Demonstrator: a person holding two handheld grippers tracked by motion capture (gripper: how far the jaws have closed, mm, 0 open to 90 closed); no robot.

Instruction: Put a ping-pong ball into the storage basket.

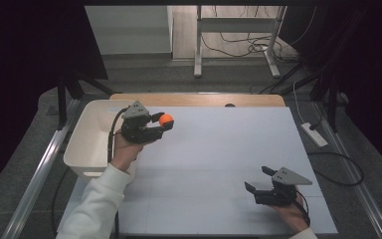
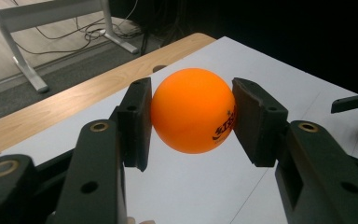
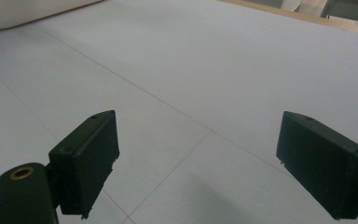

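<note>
Pinching orange ball [image 2: 193, 110] between left gripper [image 2: 191, 122] fingers [image 2: 135, 123]; right gripper [image 3: 198, 170] fingers wide.

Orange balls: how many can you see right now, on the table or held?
1. The orange ball is clamped between the jaws of the left gripper, held above the white table just right of the white bin. More could lie hidden inside the bin.

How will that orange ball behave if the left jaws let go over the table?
The orange ball is smooth and round, so it would probably roll freely on the flat white table. It looks like a printed table-tennis ball: likely very light and bouncy. The left gripper pinches it only at two small side contacts, so it may slip out easily.
</note>
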